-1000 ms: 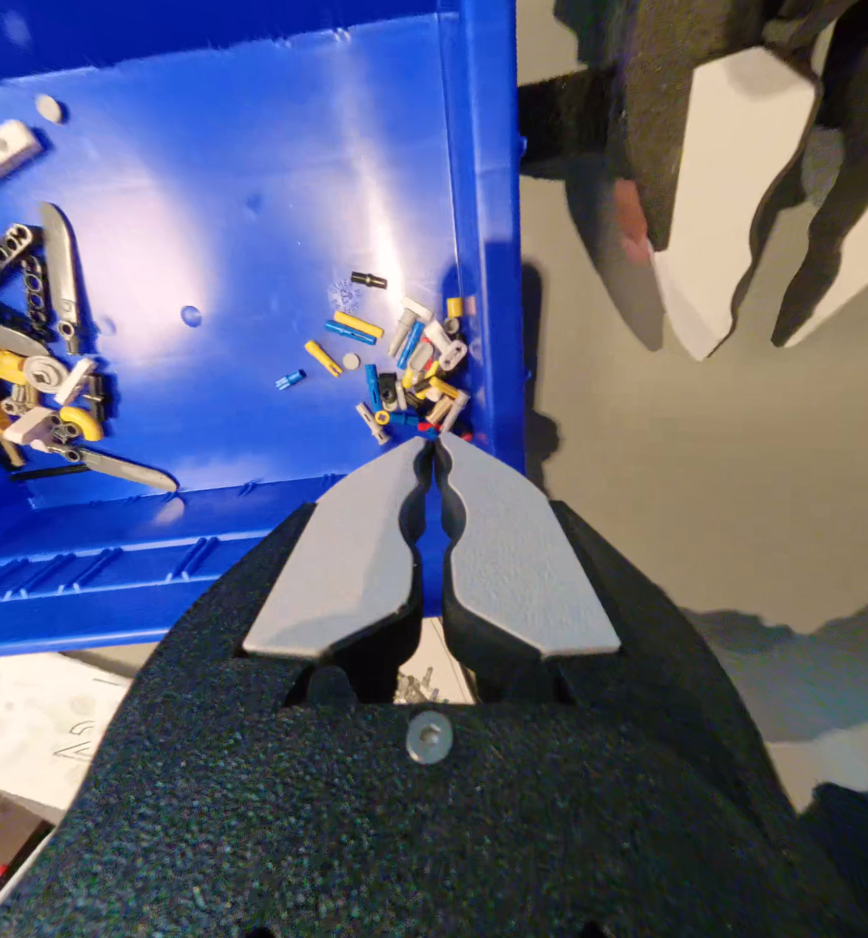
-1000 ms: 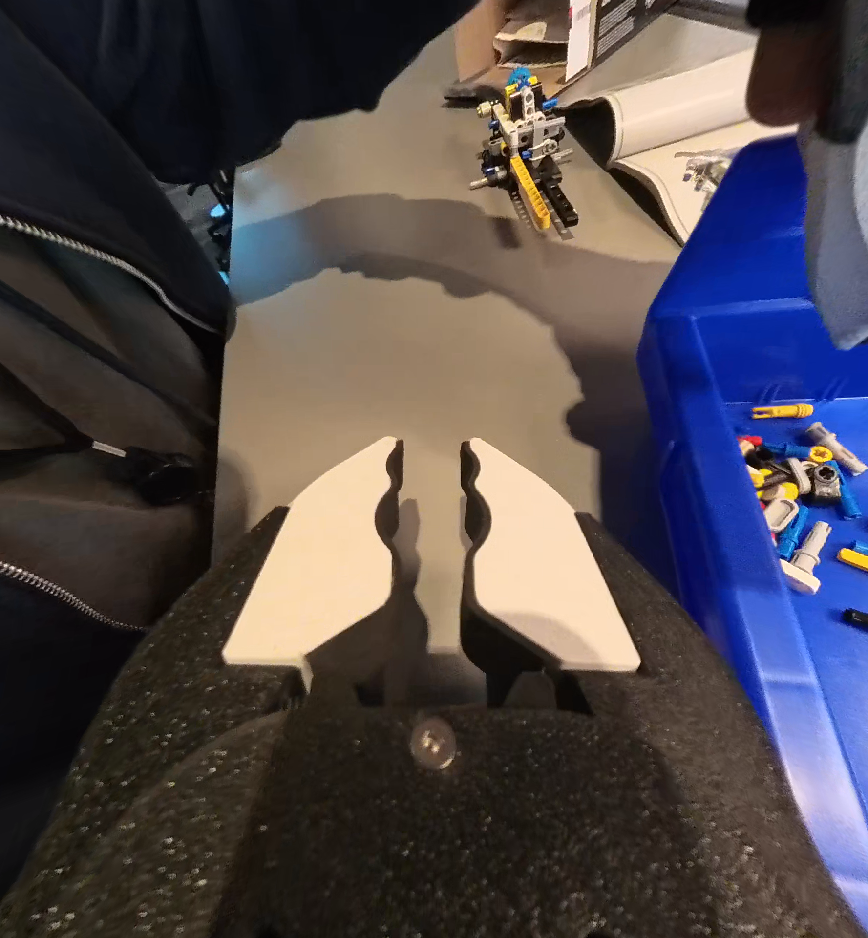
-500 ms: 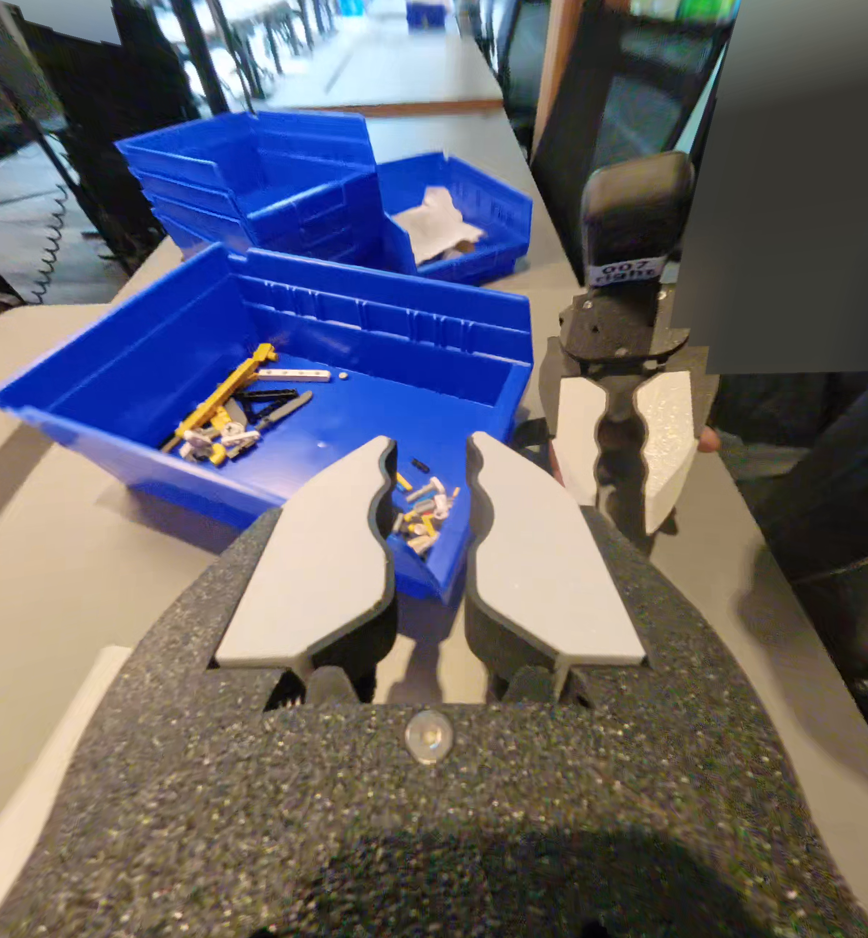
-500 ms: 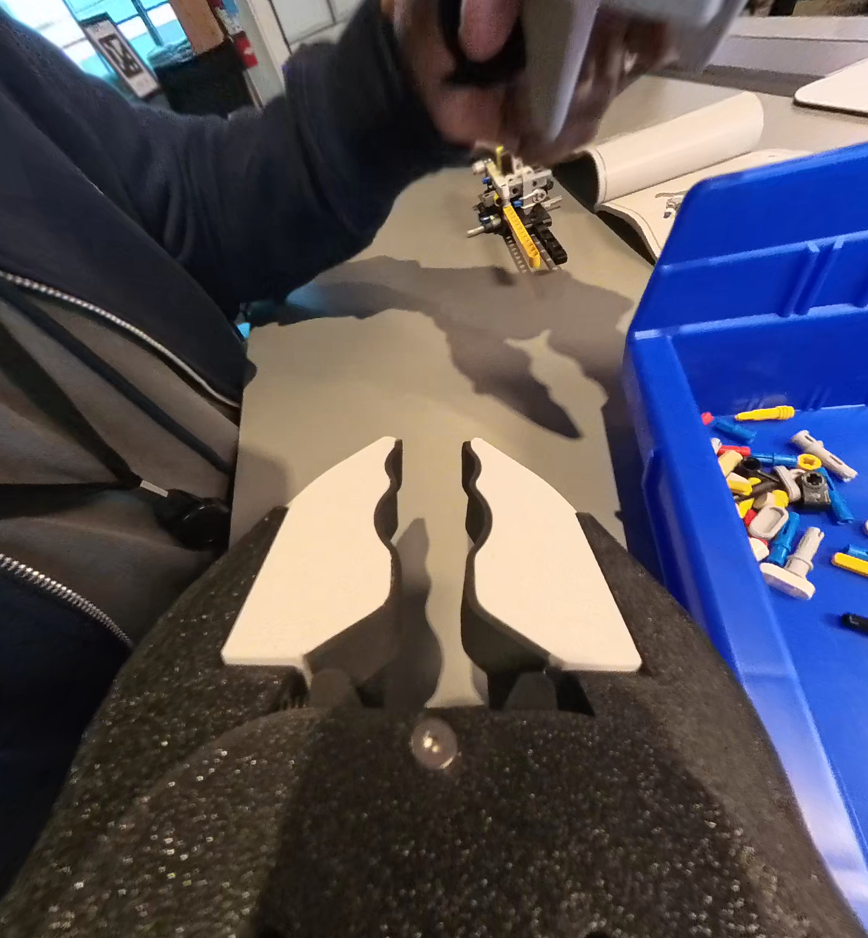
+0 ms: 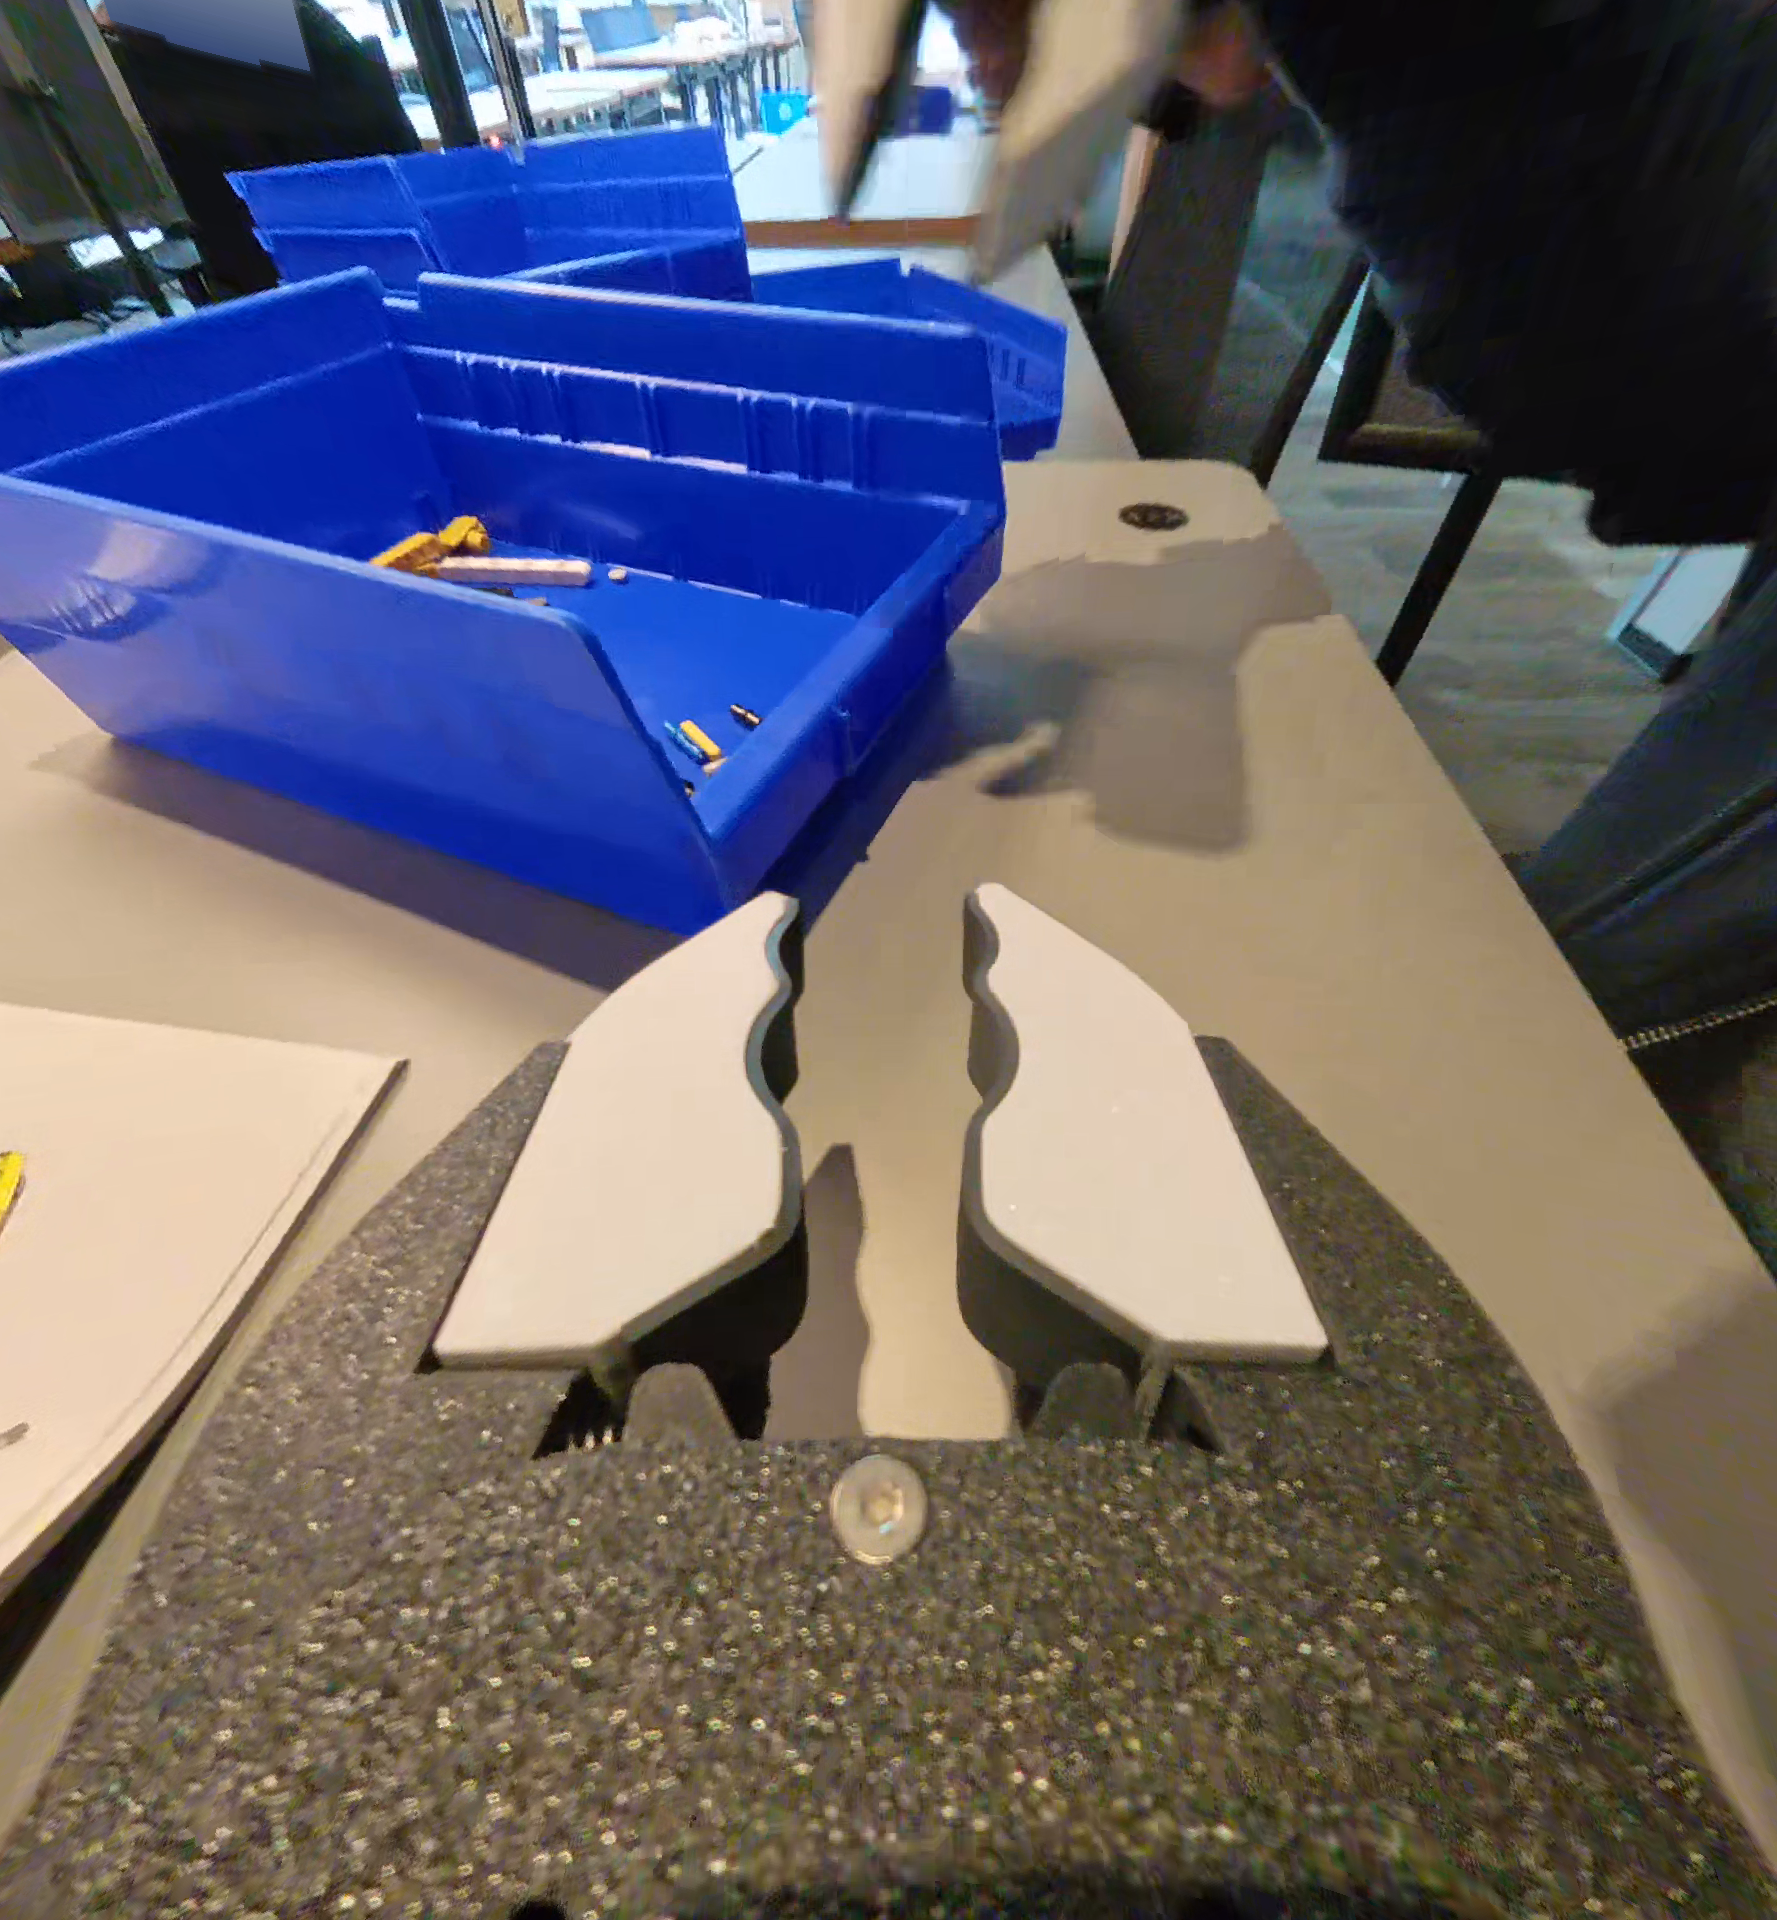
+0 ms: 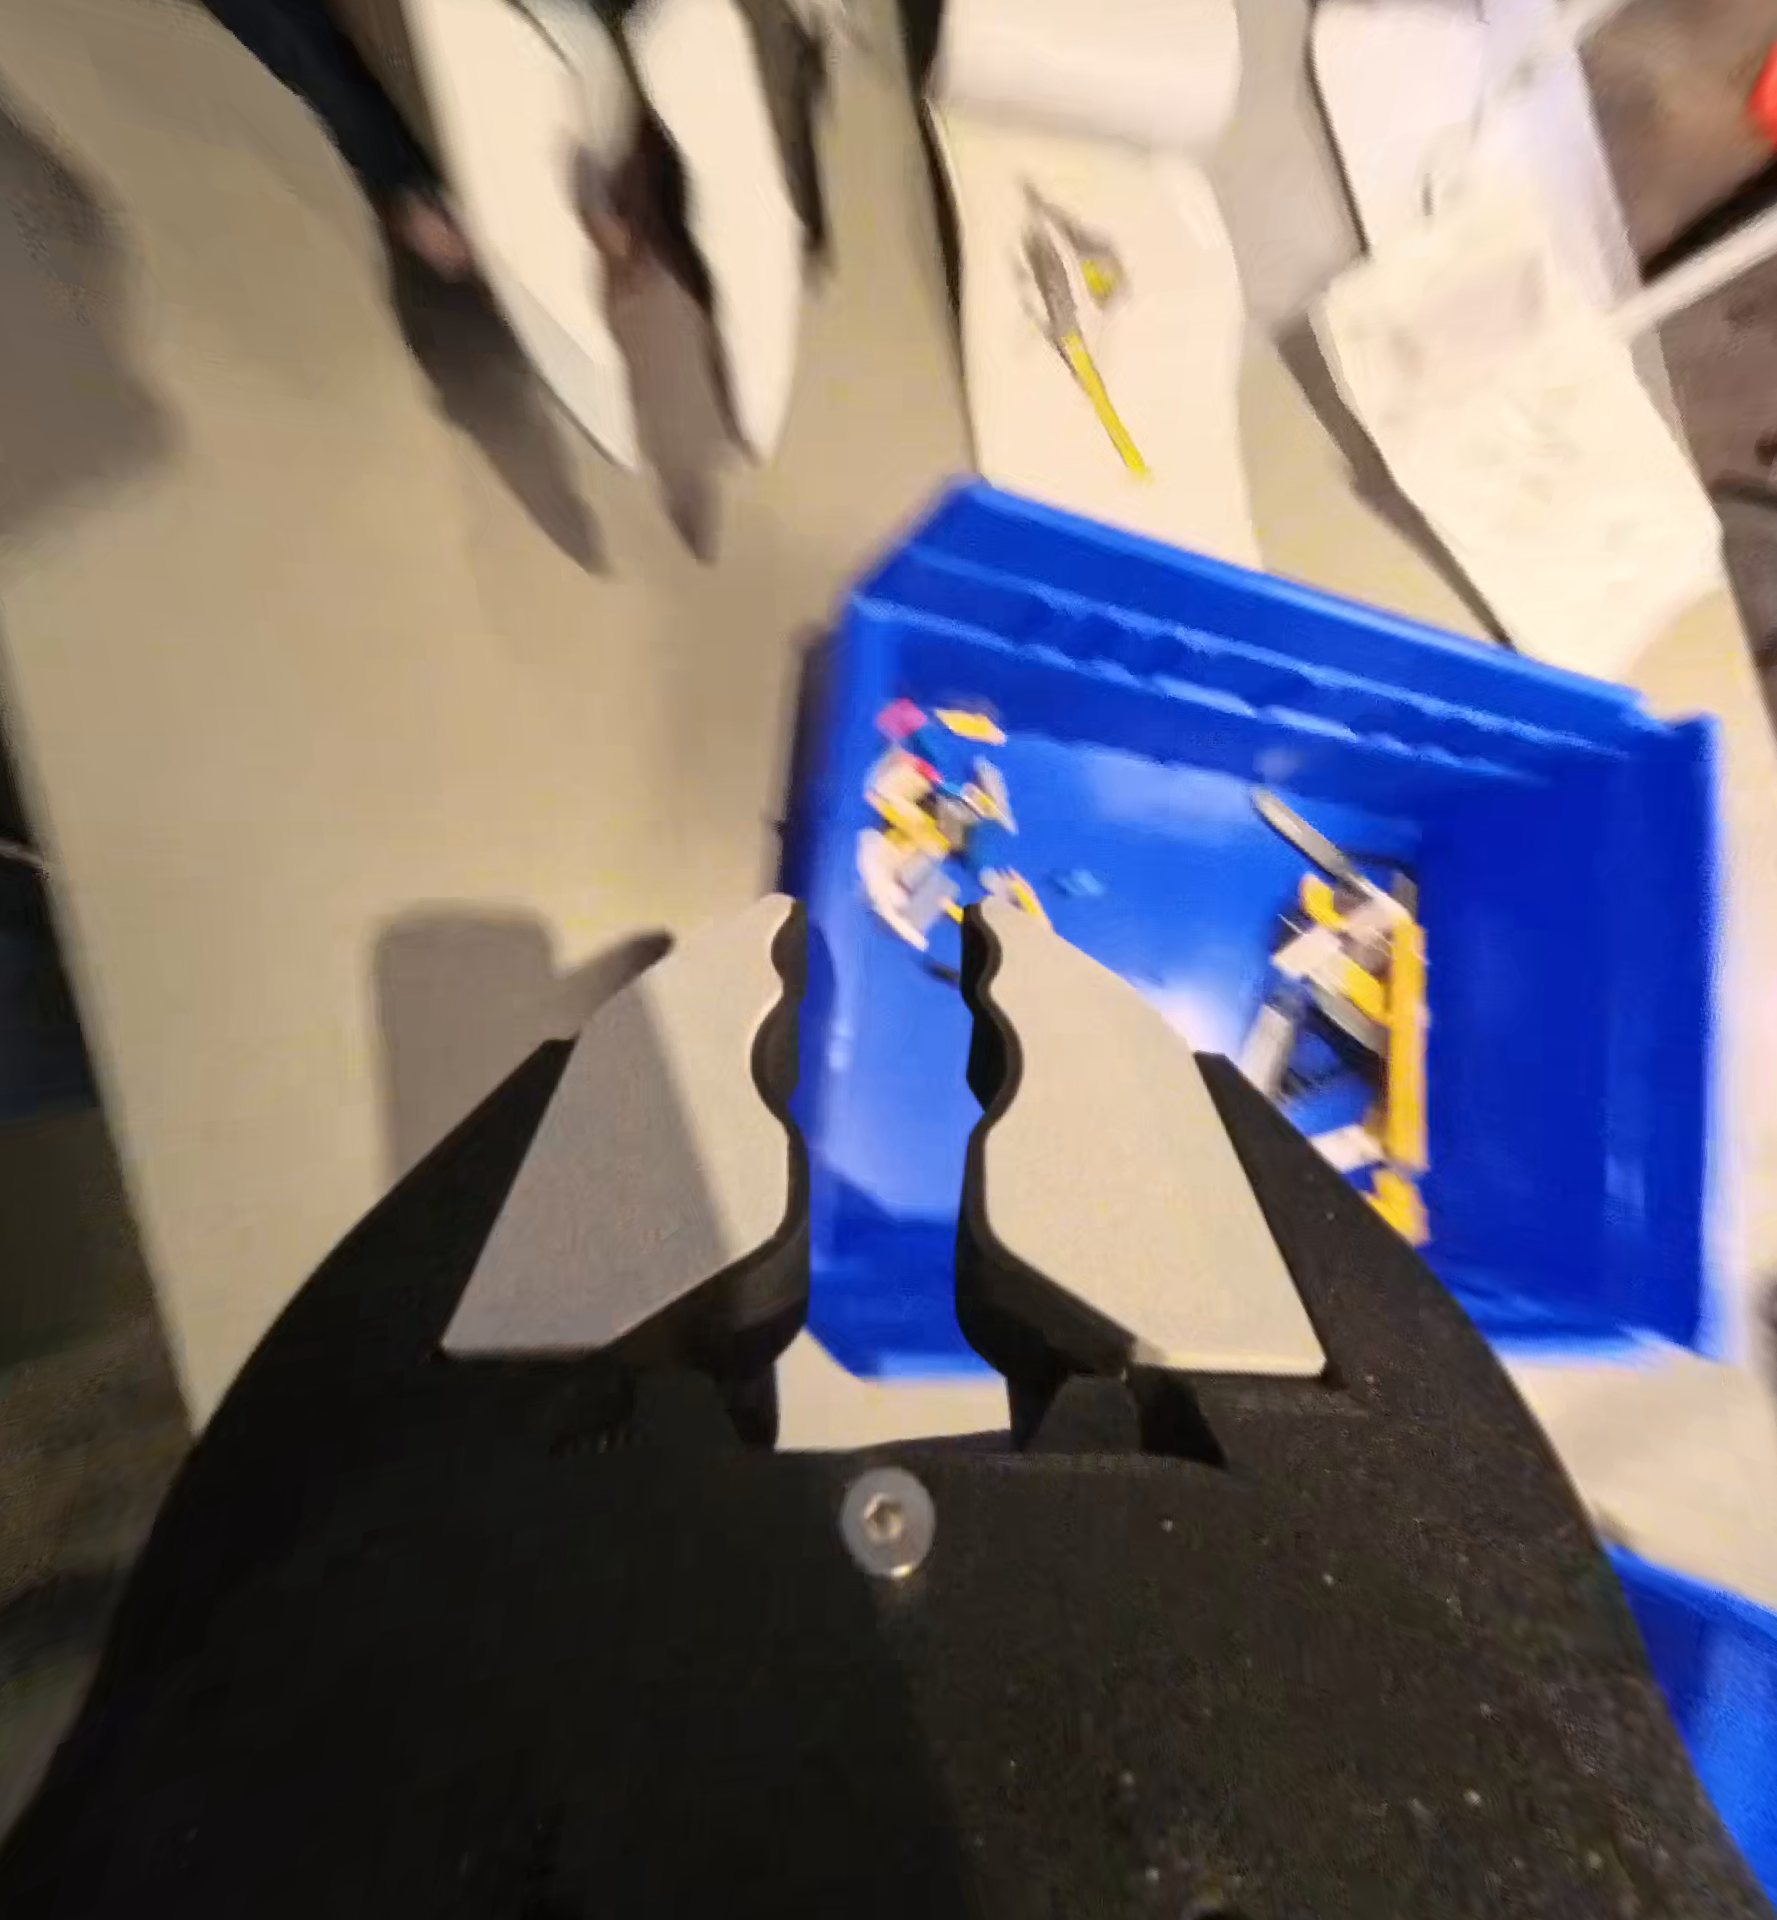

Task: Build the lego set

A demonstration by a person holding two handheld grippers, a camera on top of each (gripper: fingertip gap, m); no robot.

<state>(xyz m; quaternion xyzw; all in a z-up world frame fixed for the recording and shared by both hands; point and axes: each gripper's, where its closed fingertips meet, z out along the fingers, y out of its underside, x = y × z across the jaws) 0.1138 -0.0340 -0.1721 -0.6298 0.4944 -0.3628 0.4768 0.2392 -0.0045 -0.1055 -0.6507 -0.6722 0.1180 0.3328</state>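
Overhead, the empty, parted right gripper (image 6: pixel 884 914) hovers above seemingly loose lego pieces (image 6: pixel 931 831) in the blue bin (image 6: pixel 1549 1039).

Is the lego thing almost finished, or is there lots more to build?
Lots more. Both hand-held grippers, left and right, are open and empty. Many loose pieces still lie in the blue bin. No built part shows clearly now.

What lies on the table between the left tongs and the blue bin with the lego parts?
In the left wrist view, only bare grey table separates the open left tongs from the blue bin.
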